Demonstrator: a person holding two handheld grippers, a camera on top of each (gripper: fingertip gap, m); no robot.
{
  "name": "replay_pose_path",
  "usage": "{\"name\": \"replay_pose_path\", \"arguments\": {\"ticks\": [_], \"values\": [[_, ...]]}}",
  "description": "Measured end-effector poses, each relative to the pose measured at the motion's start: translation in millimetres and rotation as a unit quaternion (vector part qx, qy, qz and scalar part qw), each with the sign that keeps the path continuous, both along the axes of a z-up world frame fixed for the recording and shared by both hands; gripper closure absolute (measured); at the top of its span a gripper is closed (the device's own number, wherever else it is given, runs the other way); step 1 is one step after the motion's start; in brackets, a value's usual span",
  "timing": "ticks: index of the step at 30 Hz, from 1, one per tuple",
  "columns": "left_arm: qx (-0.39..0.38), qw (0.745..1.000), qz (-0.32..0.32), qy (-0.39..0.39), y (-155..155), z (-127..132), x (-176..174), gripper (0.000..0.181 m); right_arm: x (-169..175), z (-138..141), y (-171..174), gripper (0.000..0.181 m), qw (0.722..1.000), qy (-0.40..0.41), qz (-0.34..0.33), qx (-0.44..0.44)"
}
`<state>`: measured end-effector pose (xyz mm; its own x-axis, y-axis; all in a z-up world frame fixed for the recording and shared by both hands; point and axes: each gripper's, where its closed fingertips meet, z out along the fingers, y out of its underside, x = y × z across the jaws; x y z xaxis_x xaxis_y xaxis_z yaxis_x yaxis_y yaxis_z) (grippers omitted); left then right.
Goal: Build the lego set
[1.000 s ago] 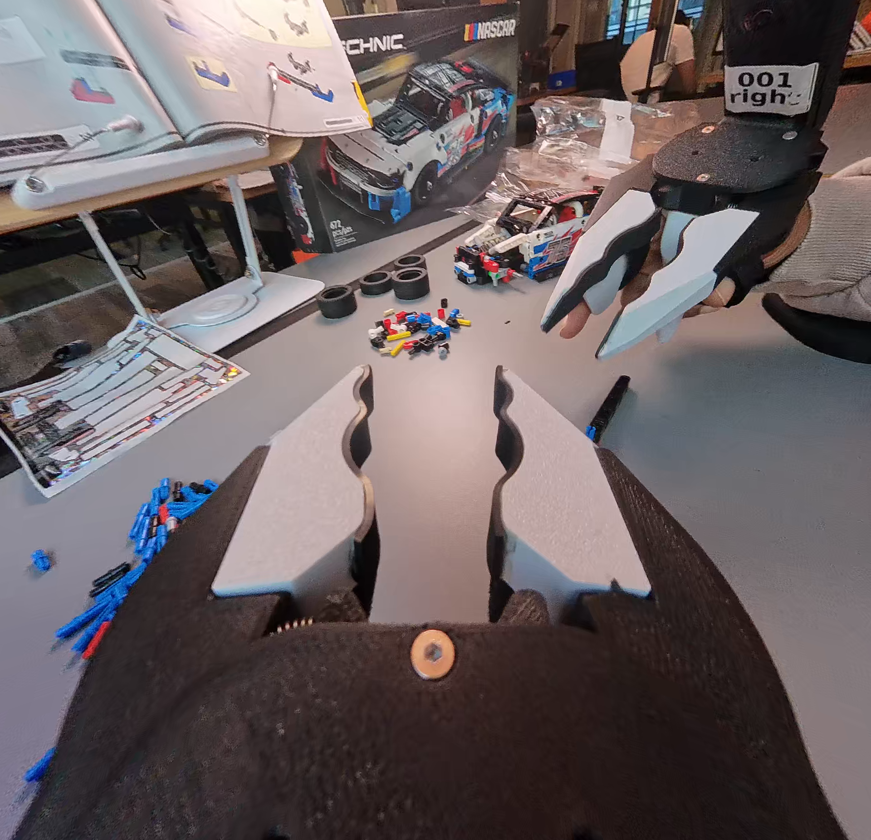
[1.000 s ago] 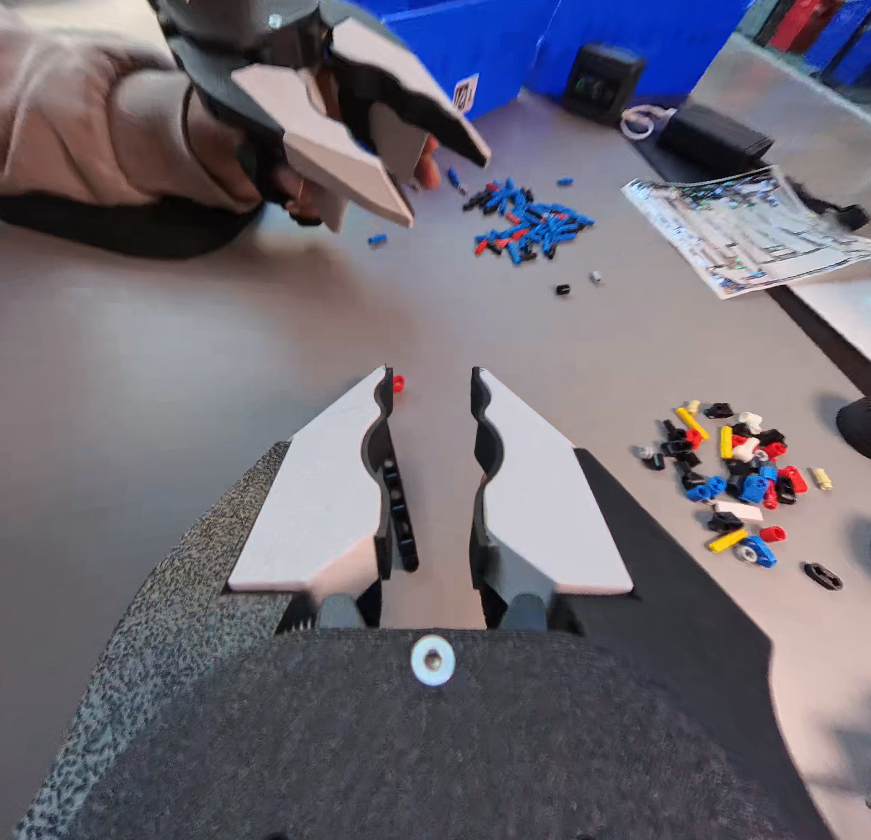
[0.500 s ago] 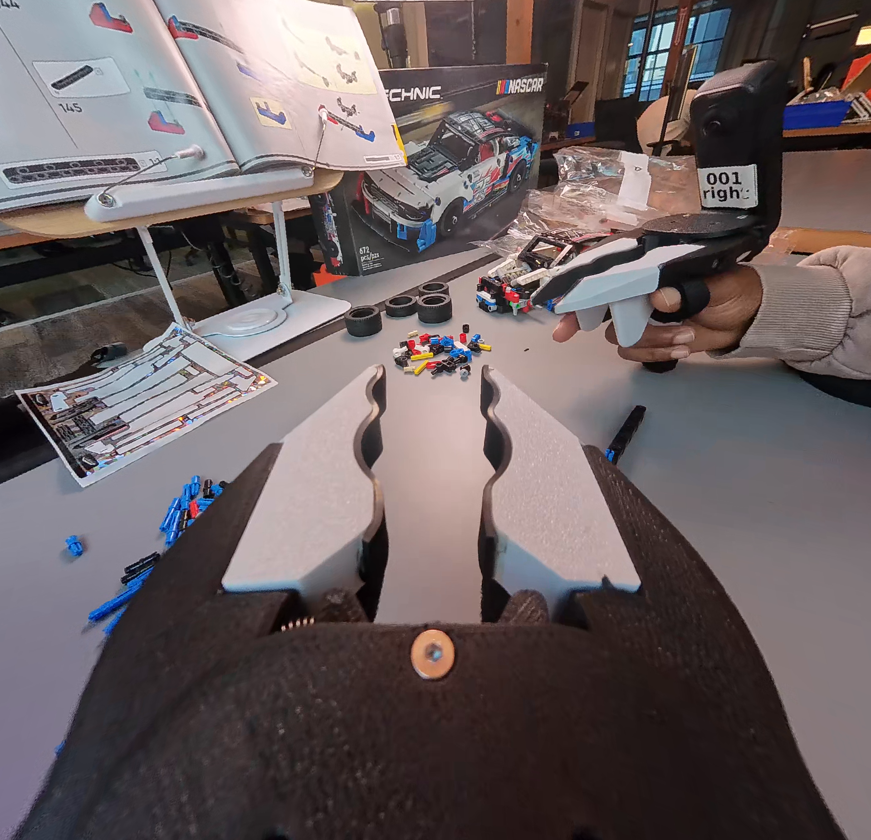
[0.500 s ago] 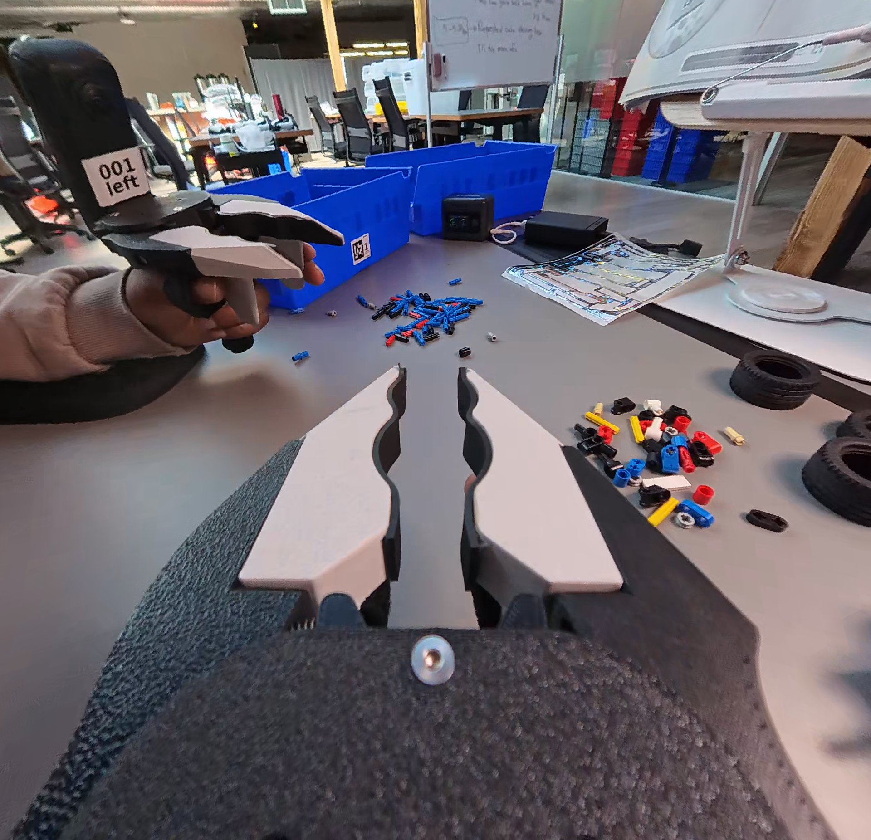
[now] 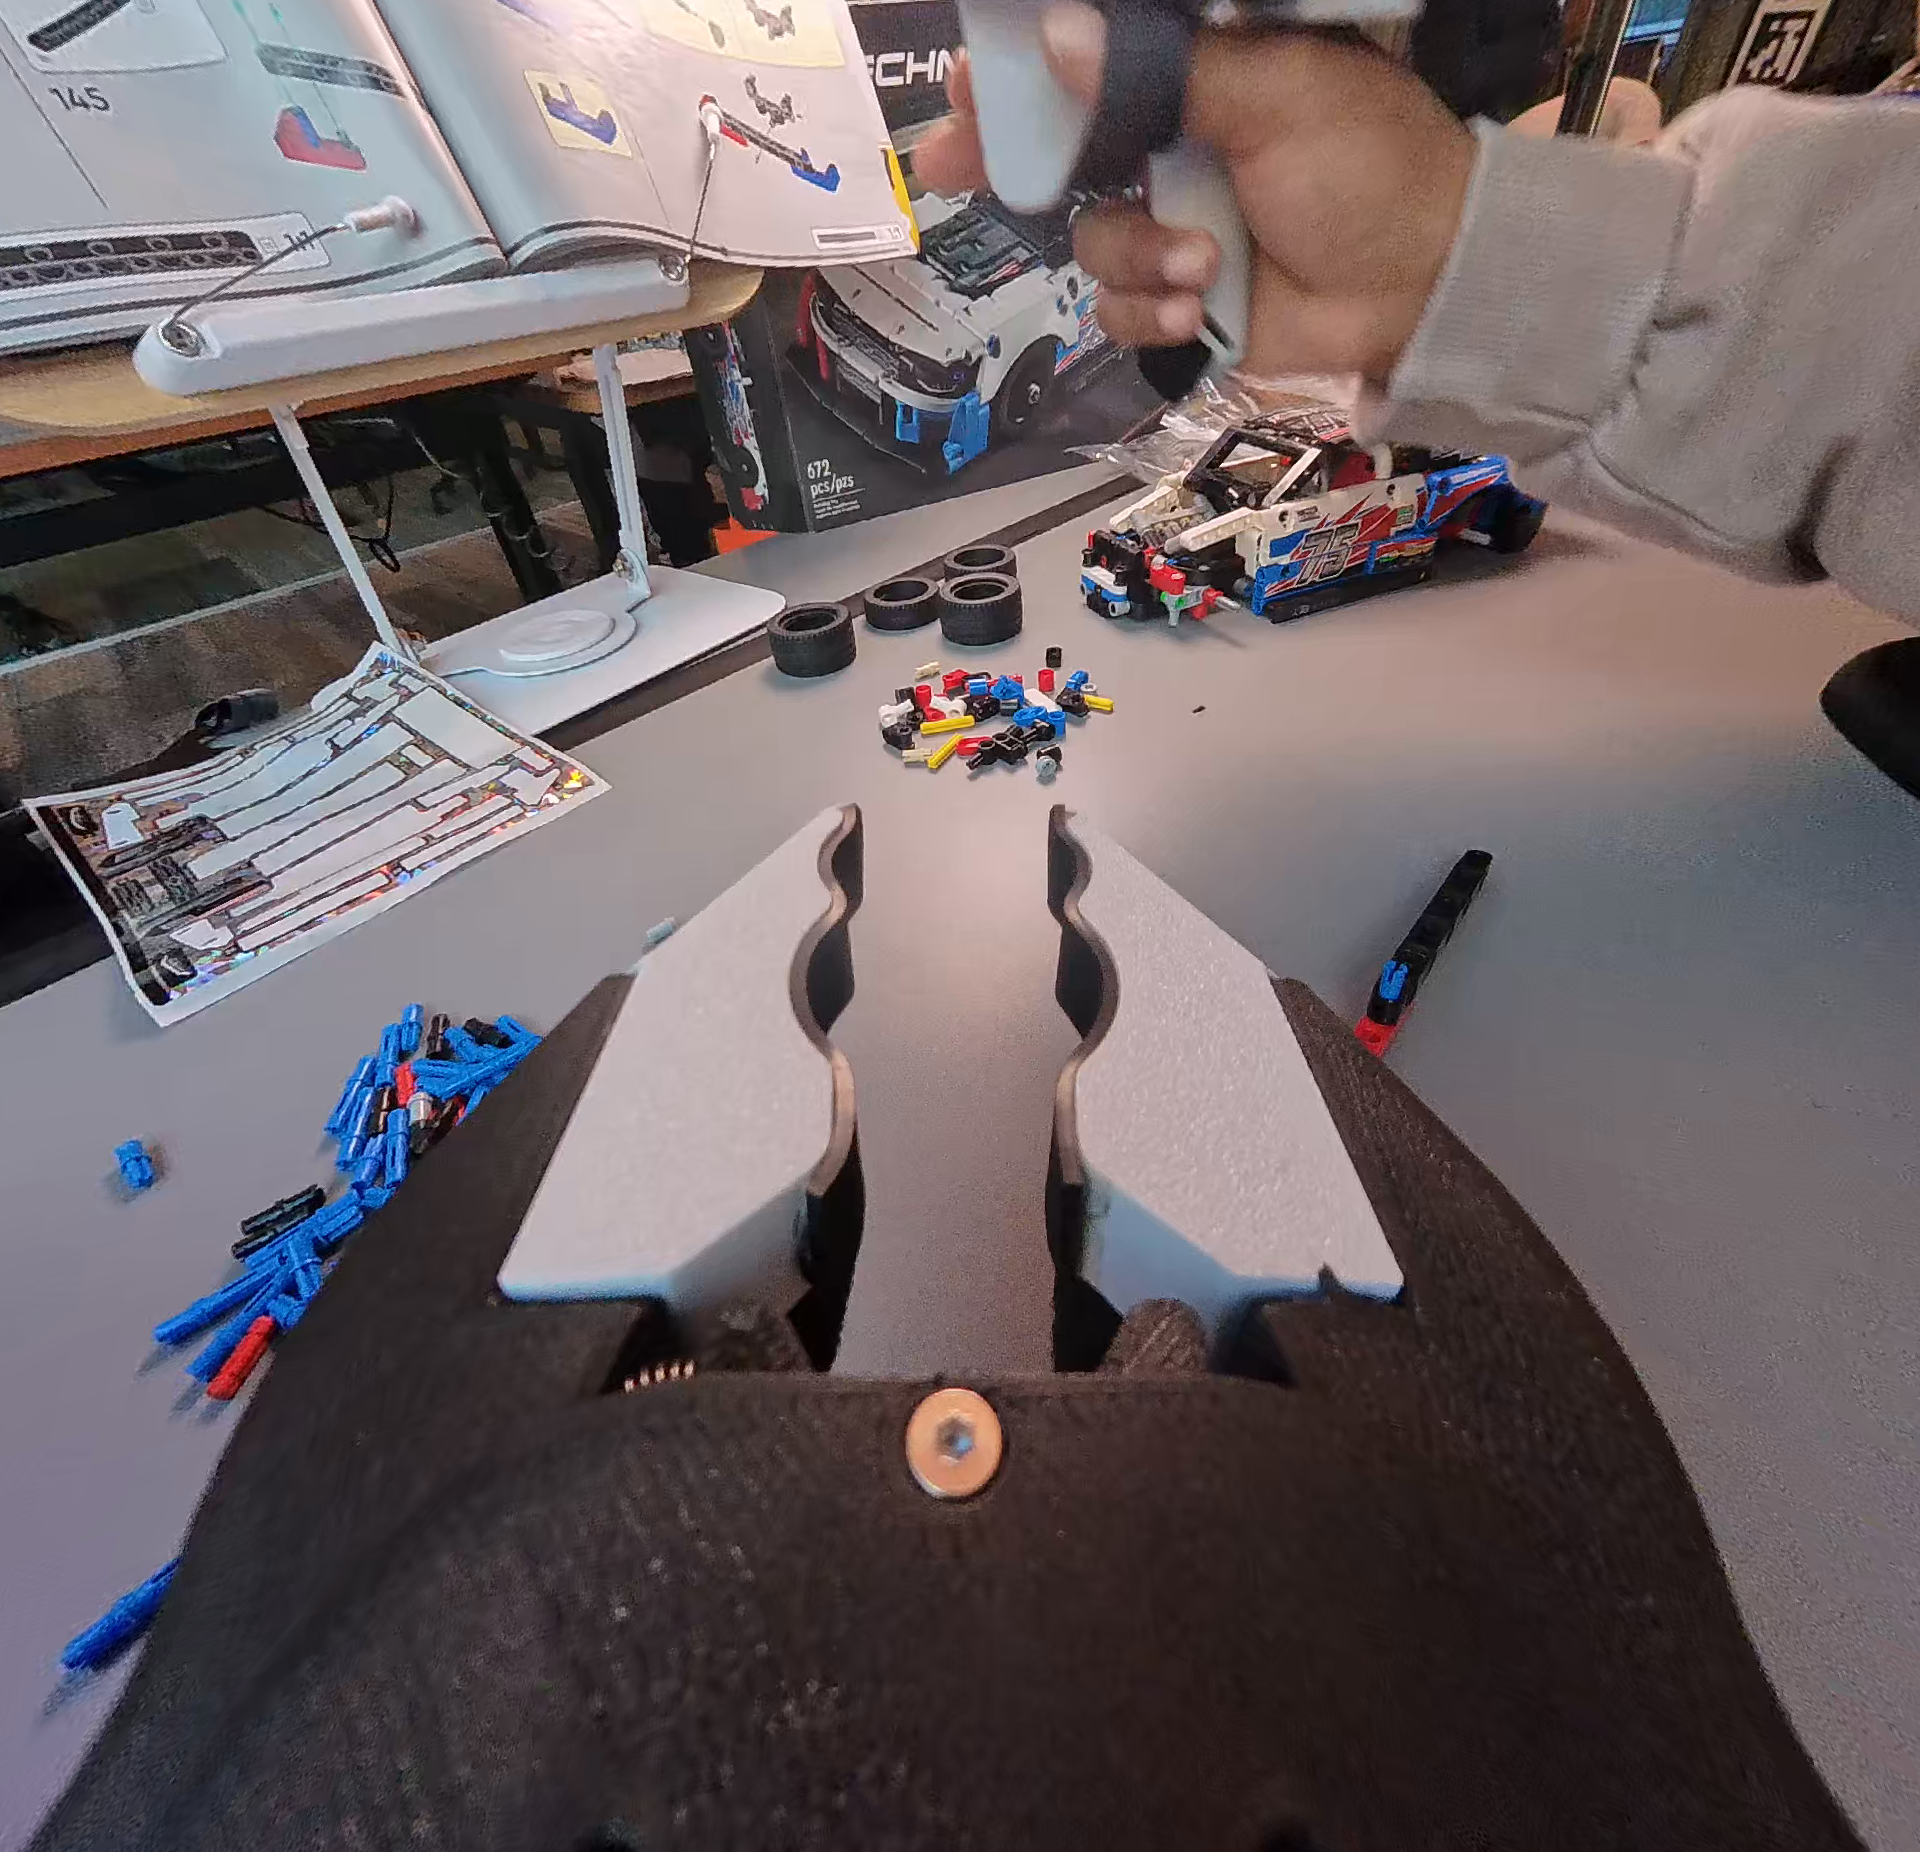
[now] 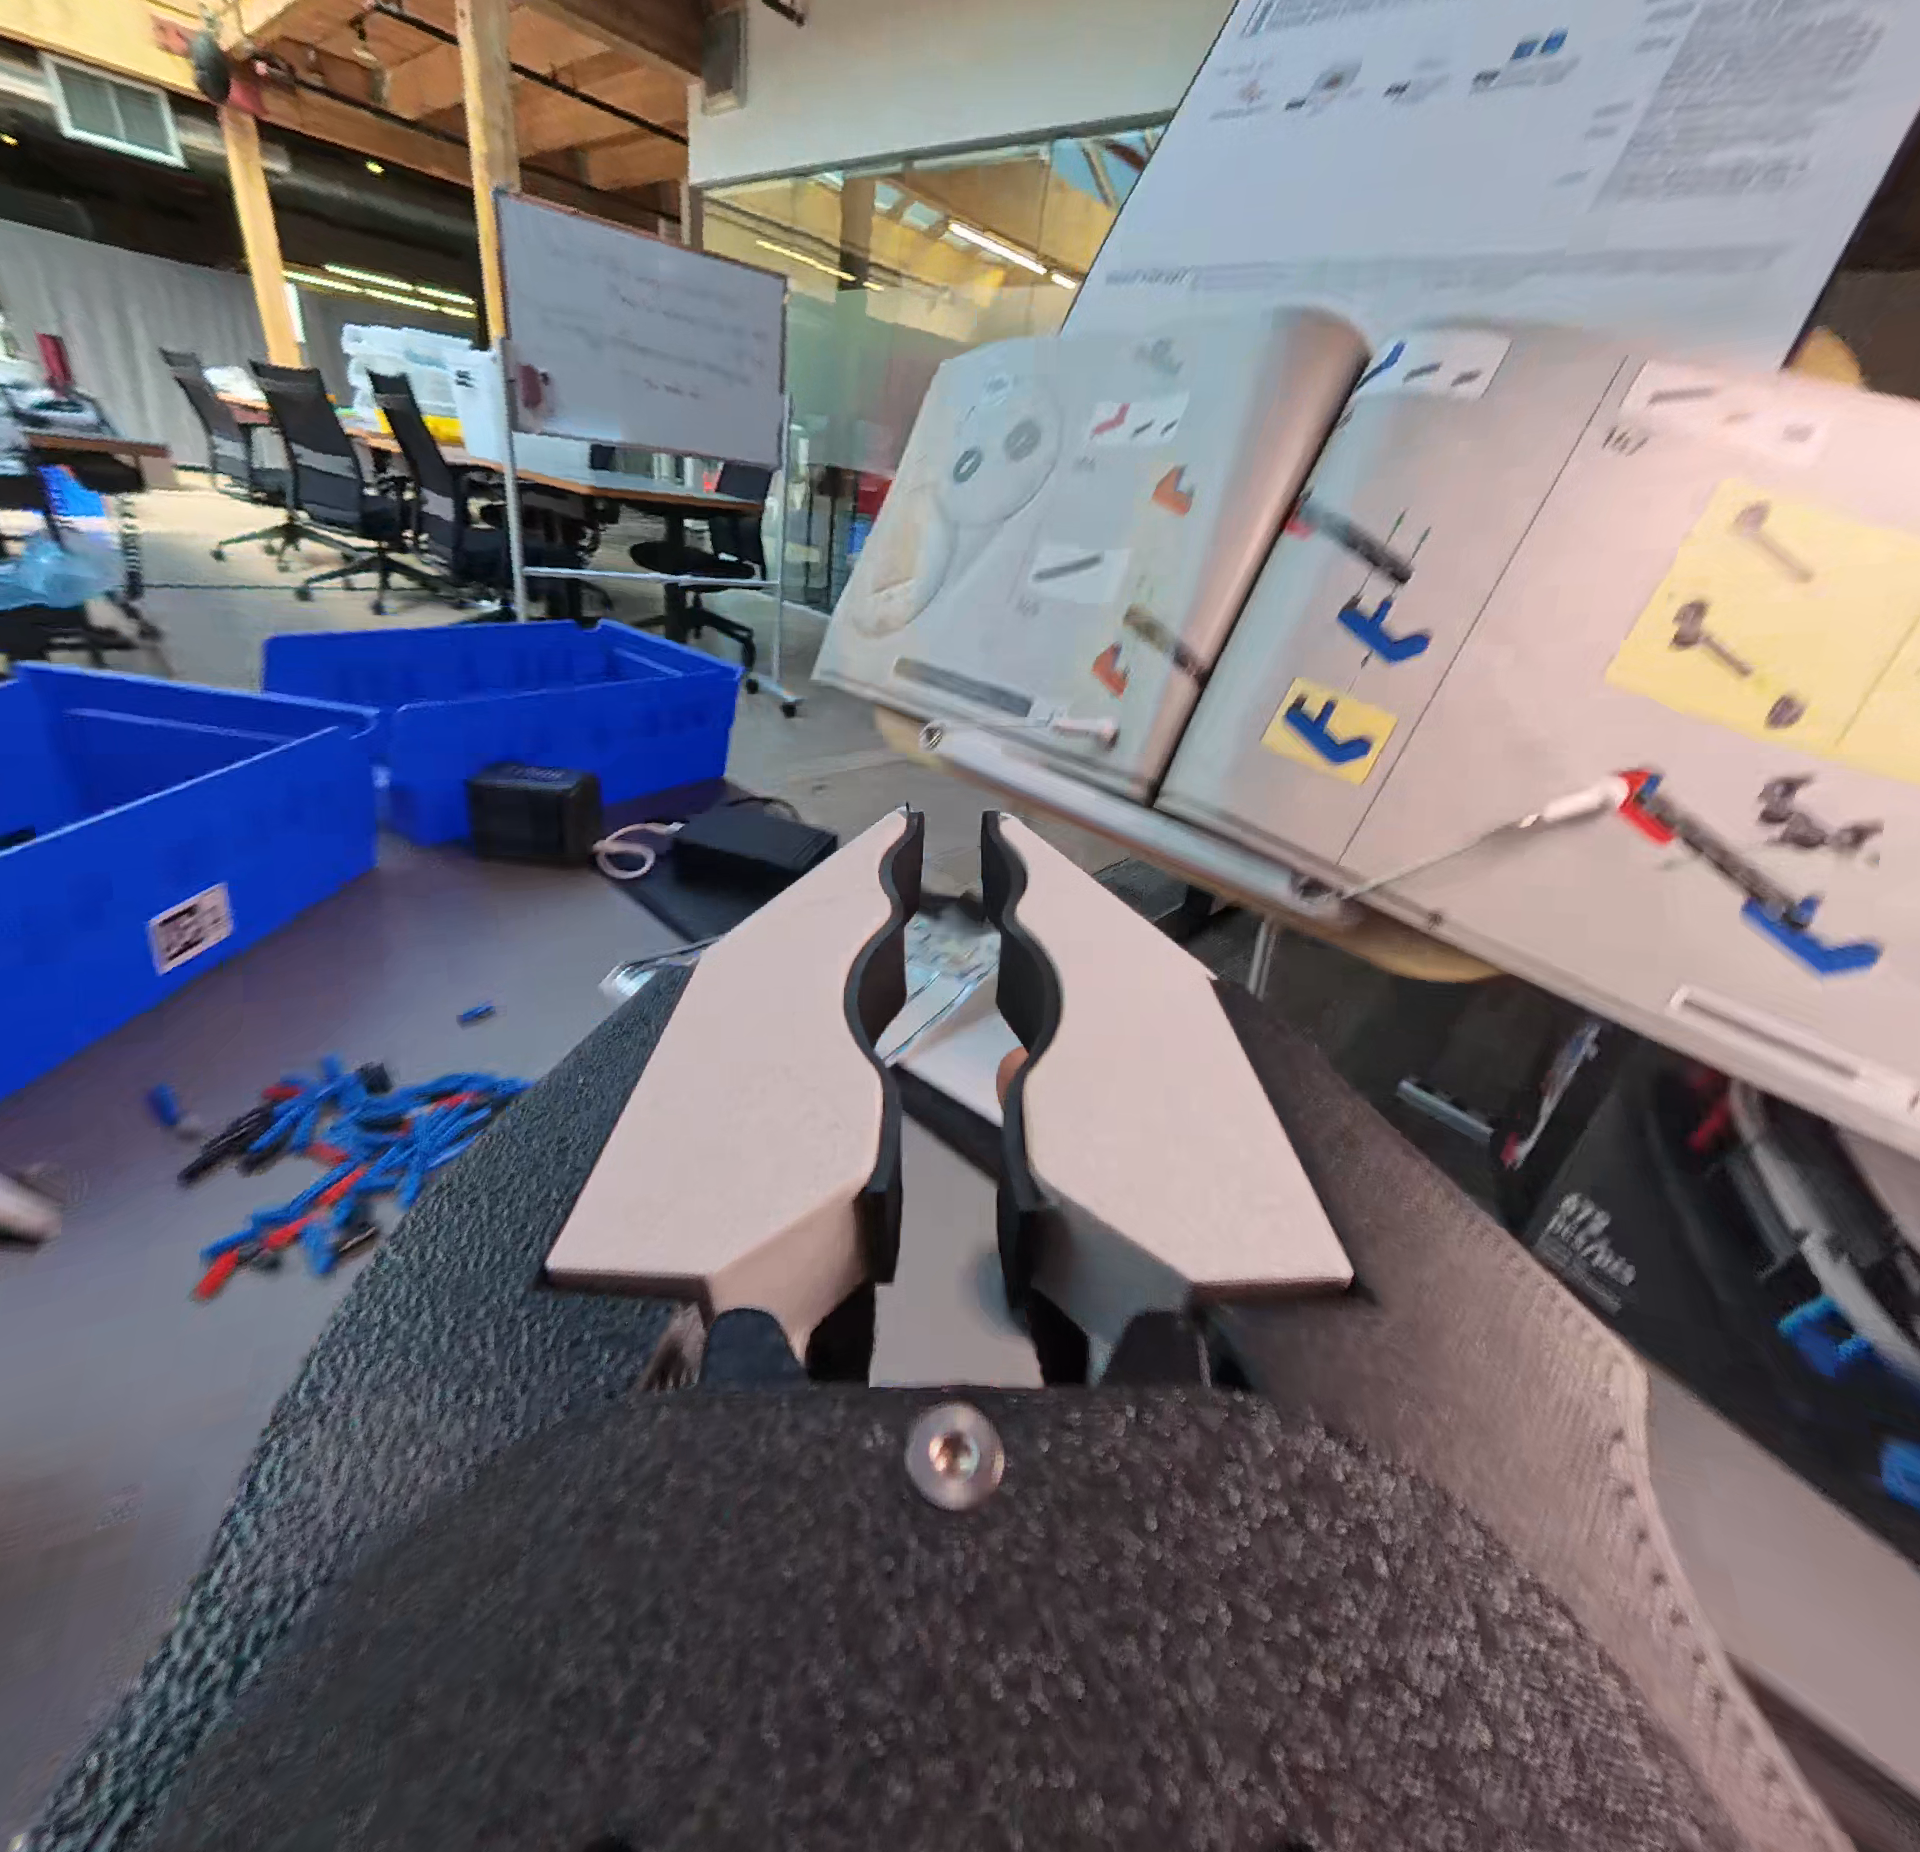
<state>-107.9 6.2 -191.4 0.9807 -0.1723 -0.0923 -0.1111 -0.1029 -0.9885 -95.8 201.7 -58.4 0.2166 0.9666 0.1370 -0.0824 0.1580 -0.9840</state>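
Up by the instruction book (image 6: 1455, 576), right gripper (image 6: 948, 826) has risen.

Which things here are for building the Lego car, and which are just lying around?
For the build: car, tyres, mixed small pieces, blue pins, black beam, instruction book, sticker sheet.

Just lying about: blue bins, whiteboard, office chairs, black boxes.

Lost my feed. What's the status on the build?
Left gripper open, empty, low over table. Right gripper empty, fingers nearly together, raised toward instruction book. Car untouched. Nothing in the way.
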Motion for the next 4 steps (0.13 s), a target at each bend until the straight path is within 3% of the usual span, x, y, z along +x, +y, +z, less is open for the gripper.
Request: {"name": "replay_pose_path", "arguments": {"ticks": [1, 4], "values": [[-0.003, 1.0, 0.003, 0.002, 0, -2, -1, 0.147, -15, 20, 17, 0.172, 1.0, 0.008, -0.01, 0.007], [0.001, 1.0, 0.009, -0.005, -4, 0, -3, 0.147, -60, 65, 70, 0.173, 0.999, 0.008, -0.04, 0.014]]}}
